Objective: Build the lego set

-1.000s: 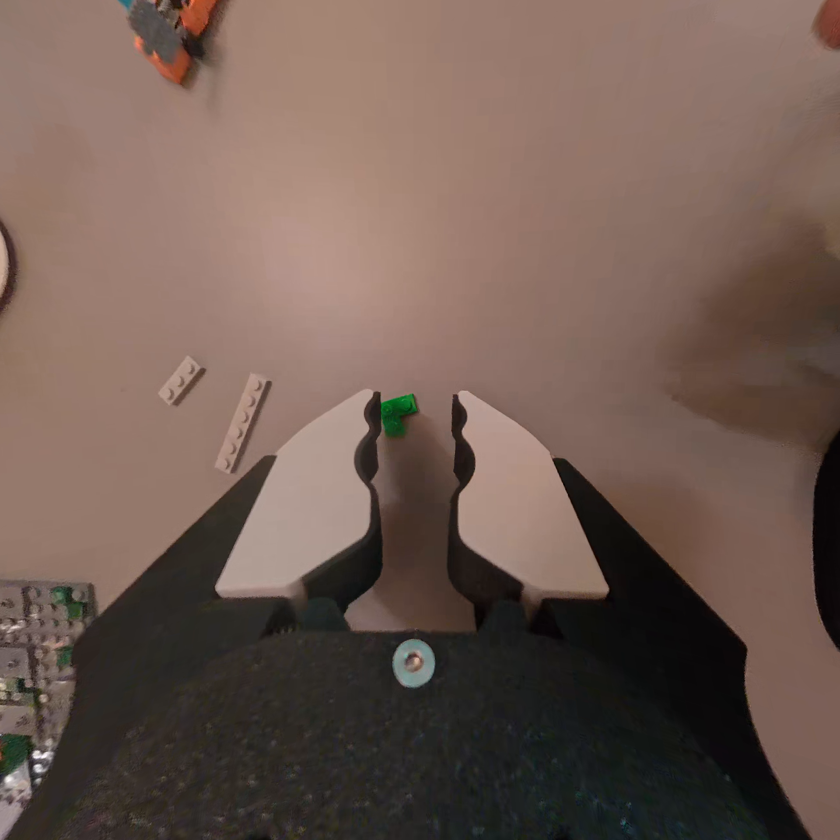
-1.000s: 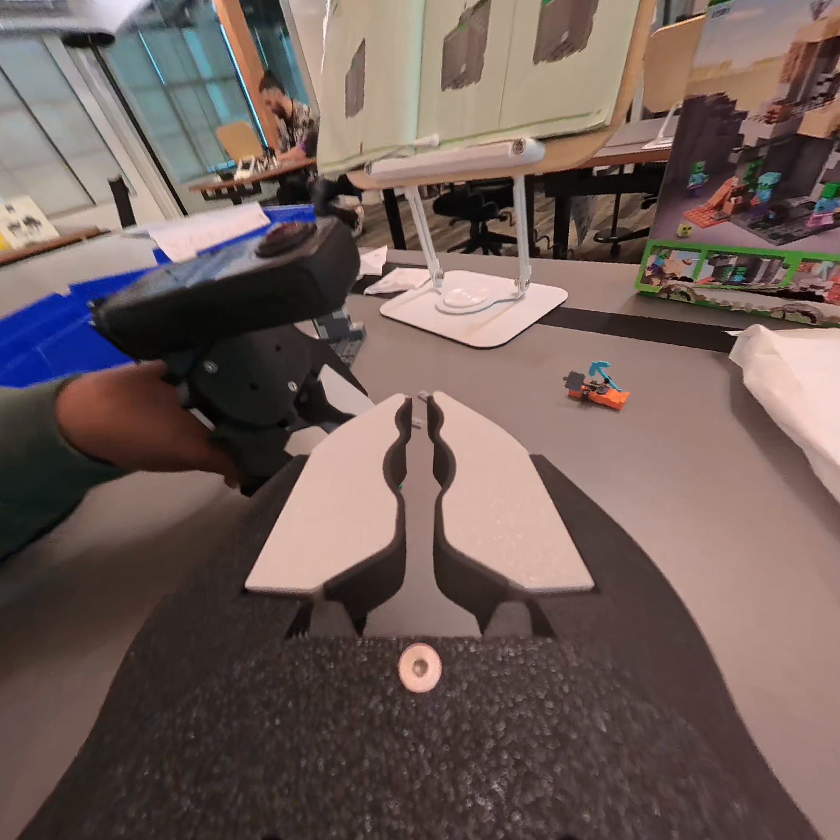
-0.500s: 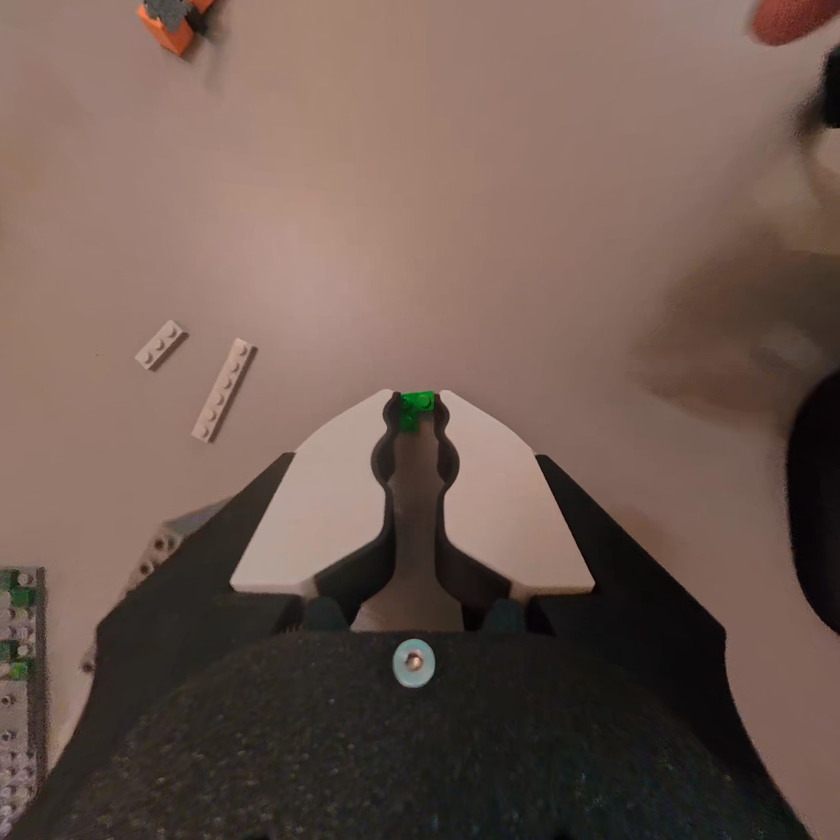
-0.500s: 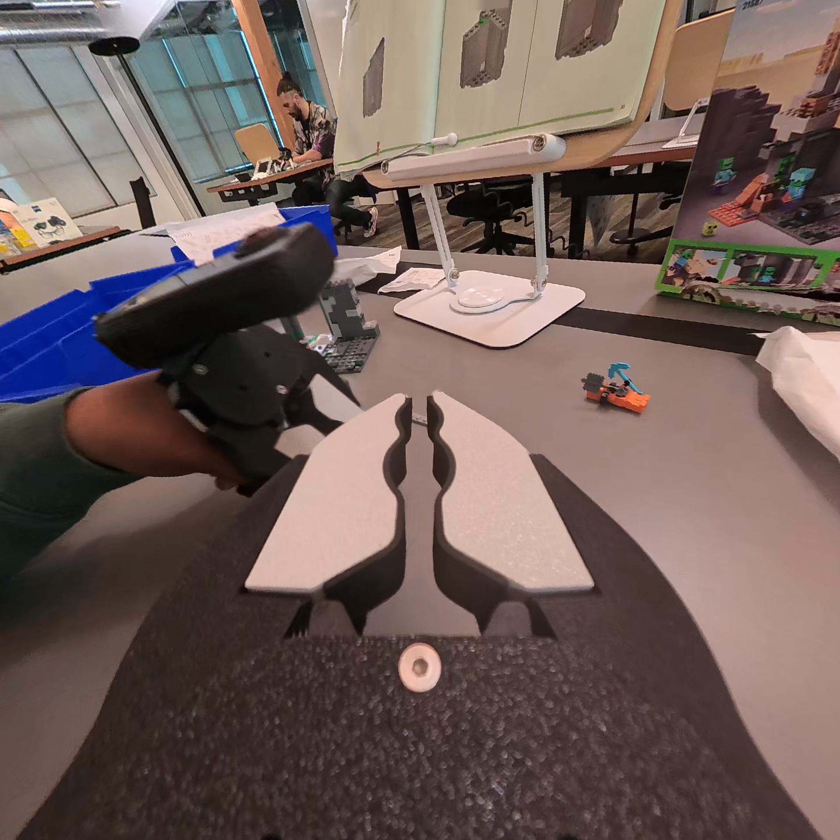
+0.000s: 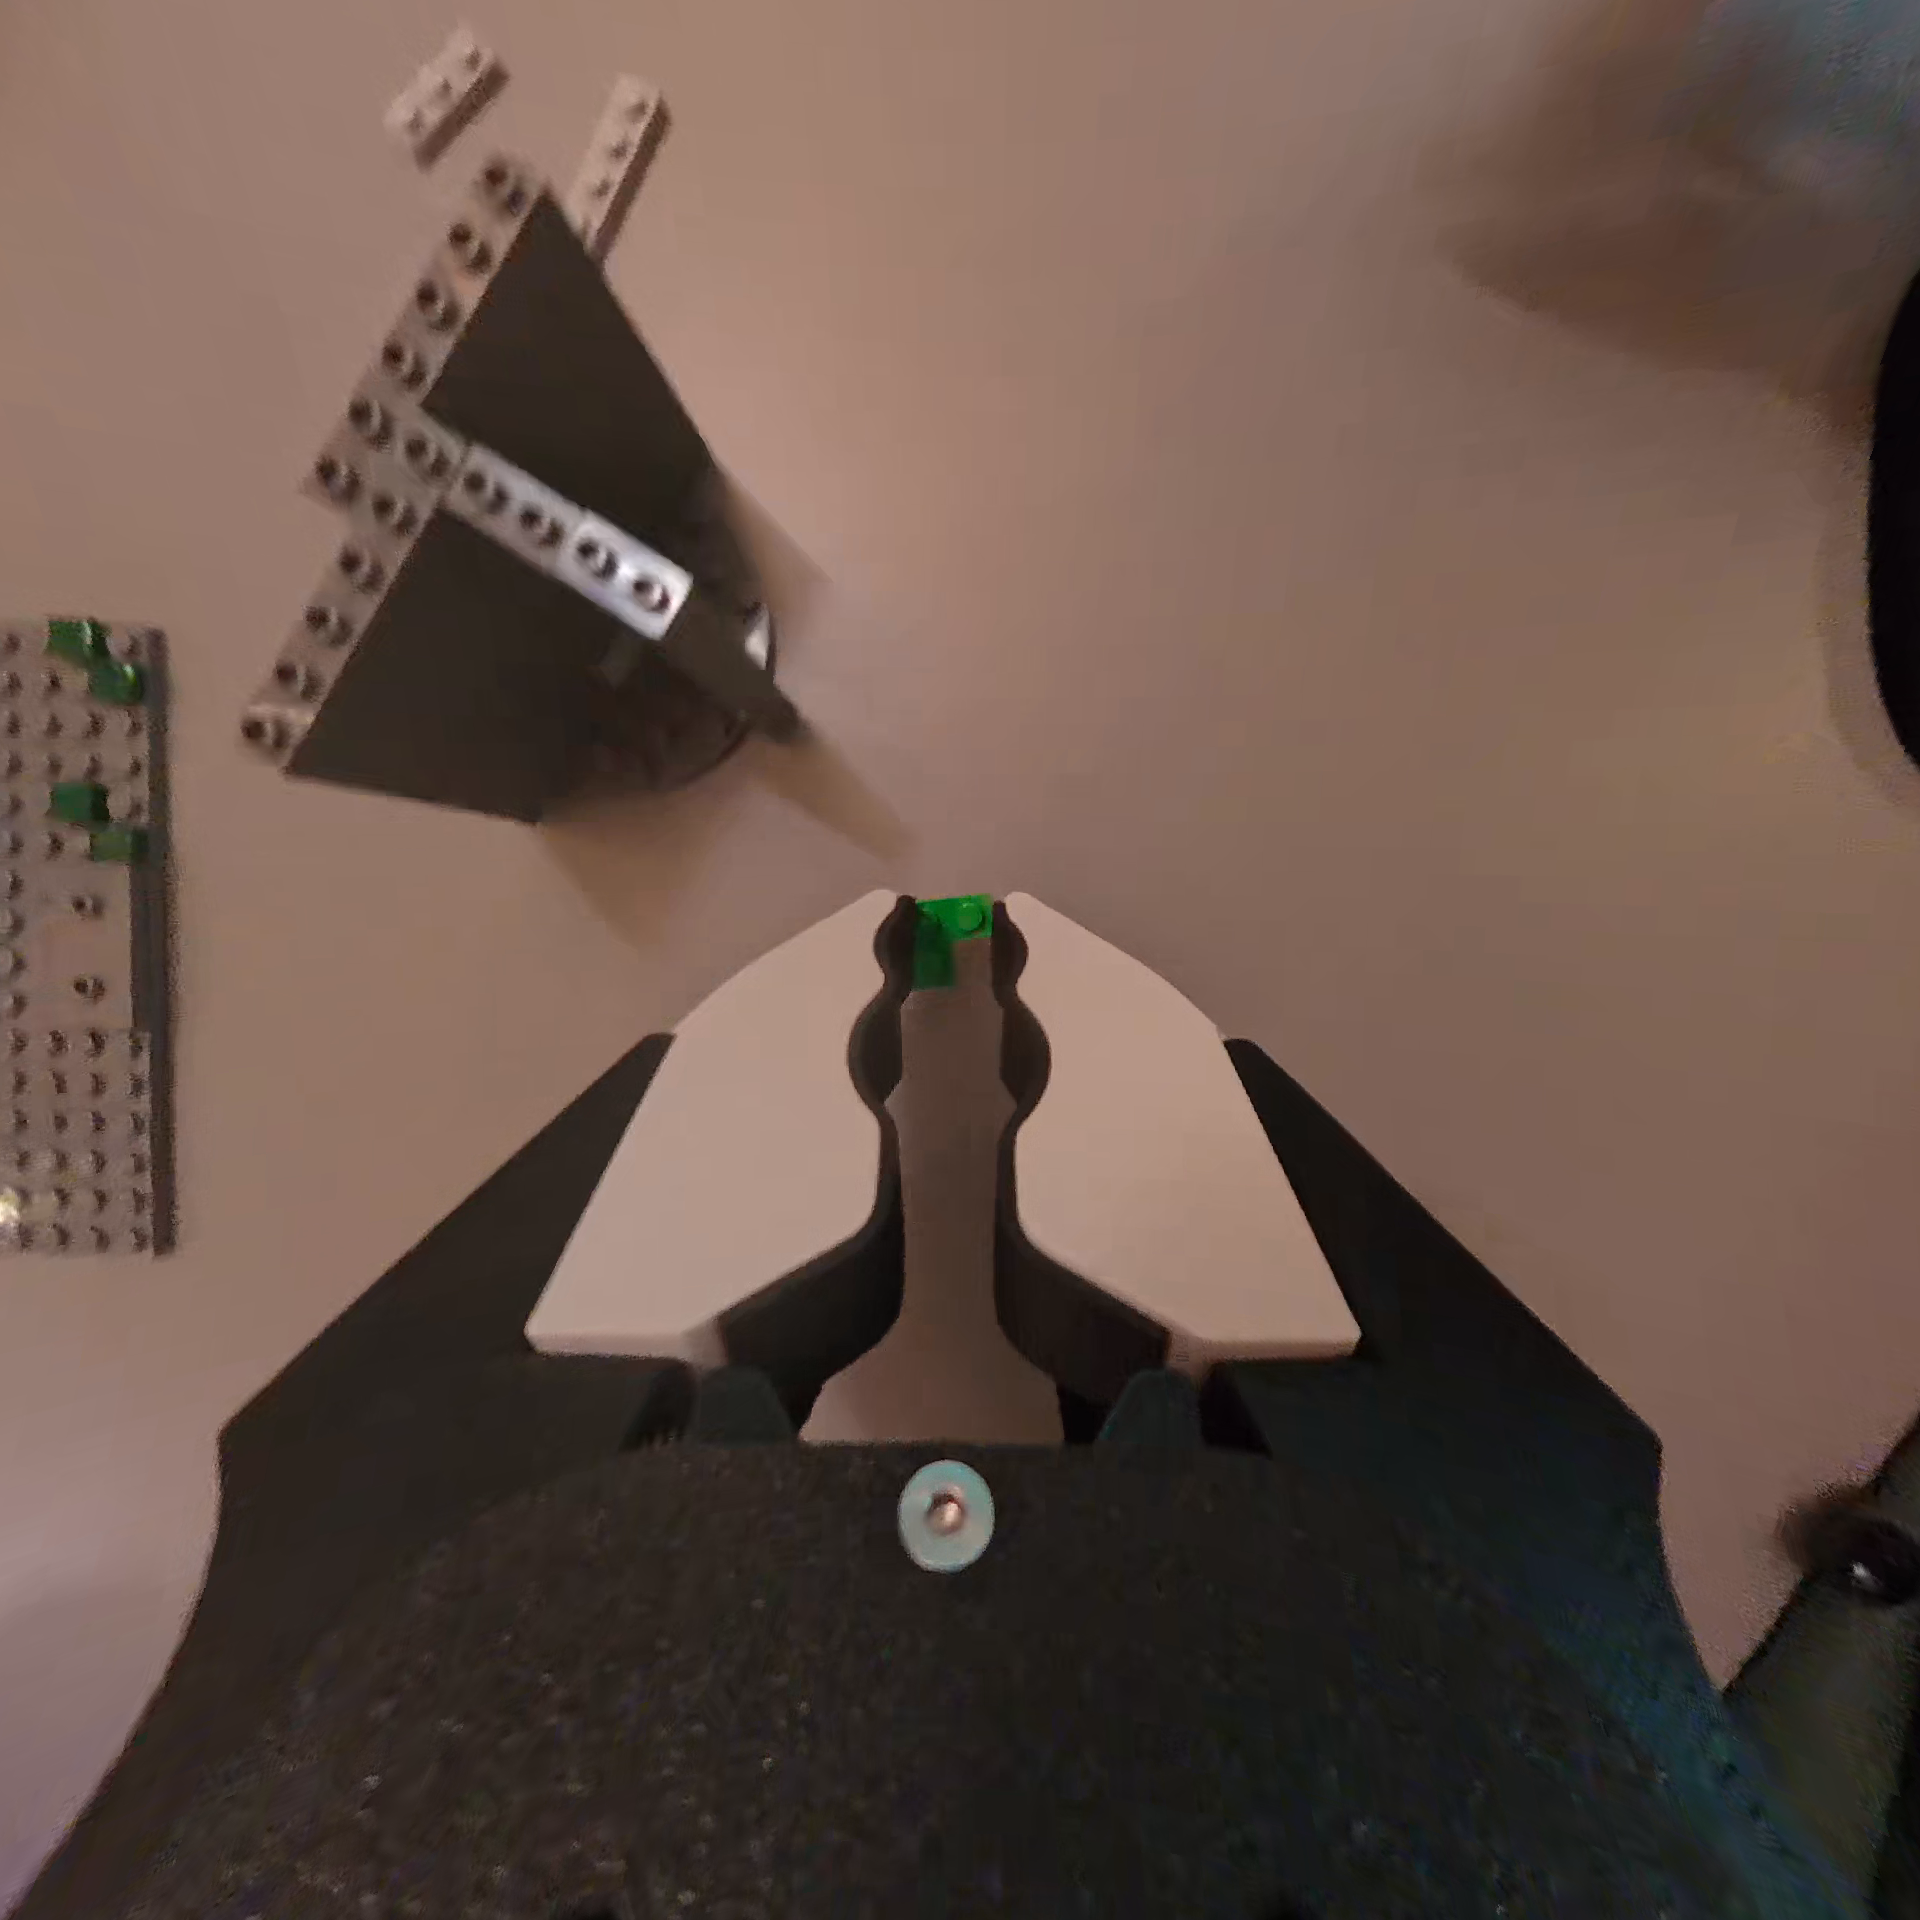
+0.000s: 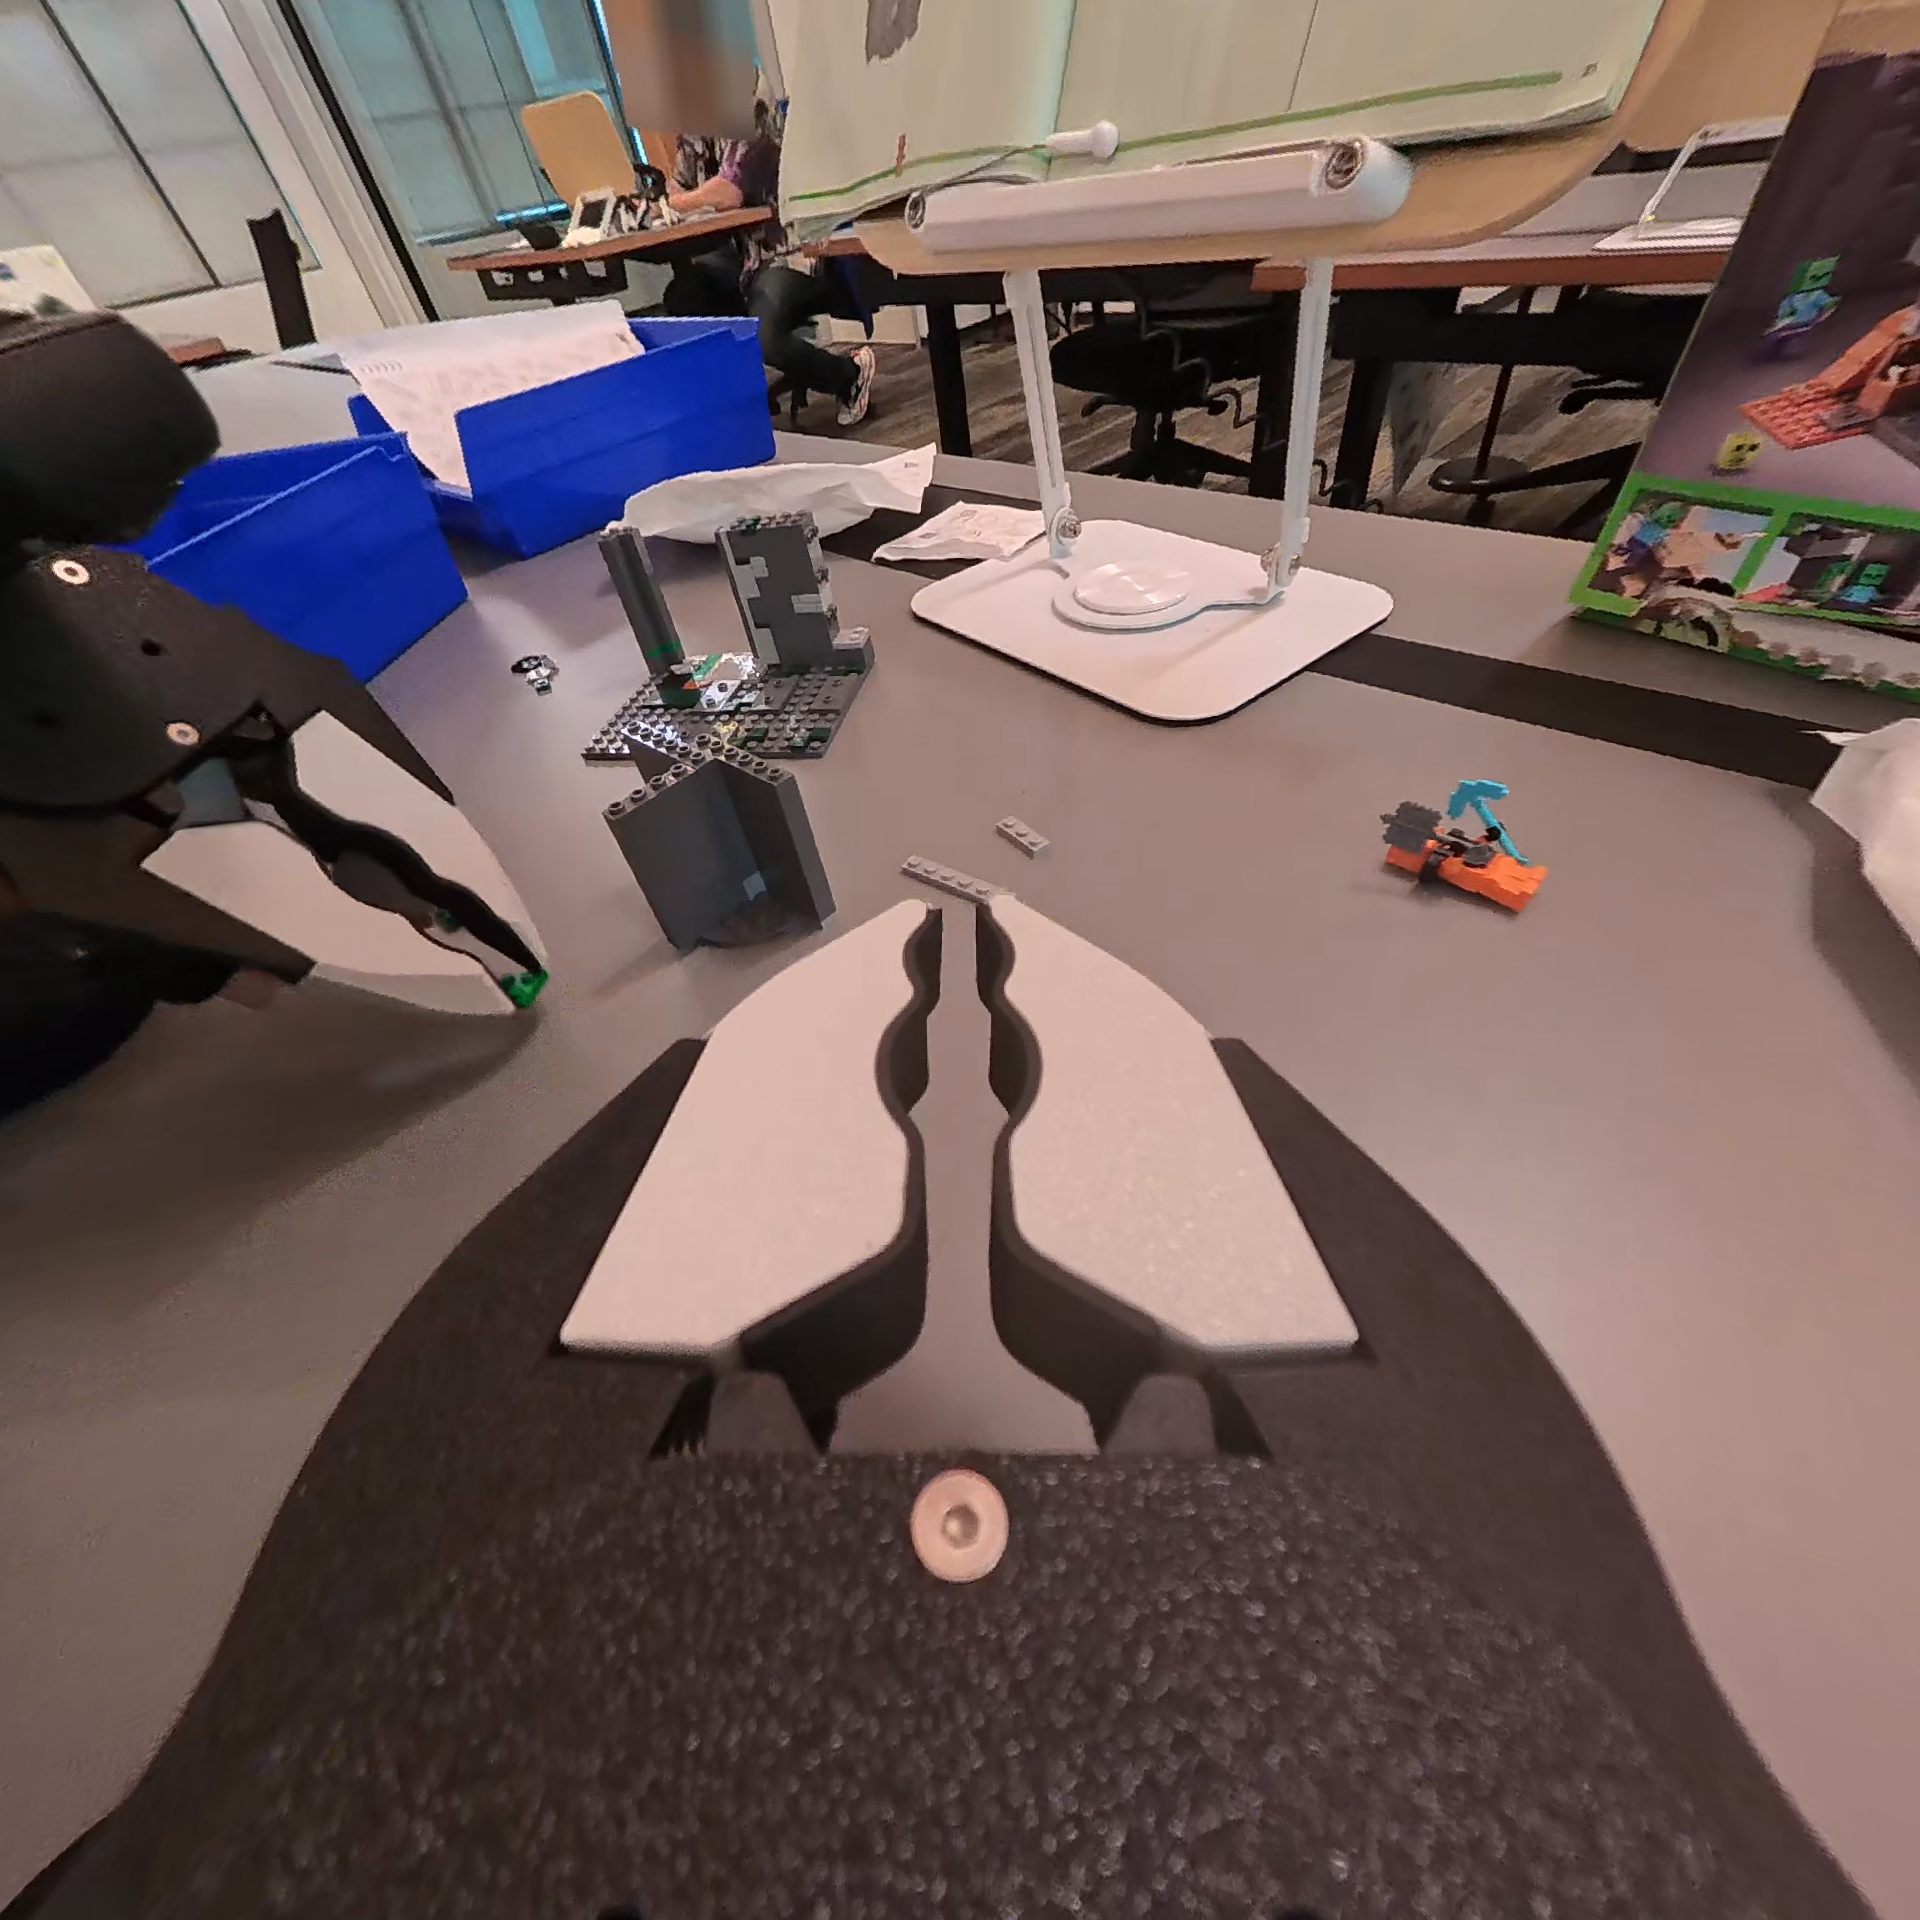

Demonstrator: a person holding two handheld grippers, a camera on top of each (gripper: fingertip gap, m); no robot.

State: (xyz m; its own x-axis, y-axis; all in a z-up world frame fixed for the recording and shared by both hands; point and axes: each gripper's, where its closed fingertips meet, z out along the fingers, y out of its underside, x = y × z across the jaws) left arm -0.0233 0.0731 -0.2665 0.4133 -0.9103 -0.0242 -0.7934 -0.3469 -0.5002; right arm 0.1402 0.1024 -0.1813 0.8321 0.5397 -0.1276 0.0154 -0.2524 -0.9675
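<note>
Lego pieces lie spread over the grey table (image 6: 1558, 1195), and the one you hold is a small green piece (image 5: 948, 932), pinched at the very tips of your left gripper (image 5: 950, 920), whose jaws are closed down to the width of that piece. In the right wrist view the same green piece (image 6: 523, 985) sits at the left gripper's tips just above the table, near the dark grey corner wall (image 6: 717, 857) and on its near left. Your right gripper (image 6: 958, 920) hovers over the table with its jaws nearly together, only a thin slit between them and nothing in it. Just beyond its tips, to the right of the corner wall, lies a long light grey plate (image 6: 956, 878), and a shorter grey plate (image 6: 1021, 836) lies a little farther on. Behind the corner wall stands the dark studded baseplate (image 6: 727, 717) with its grey towers. Well to the right of the wall sits a small orange and blue model (image 6: 1465, 857). Farther back stand a white stand (image 6: 1153, 613) and blue bins (image 6: 582, 447).
</note>
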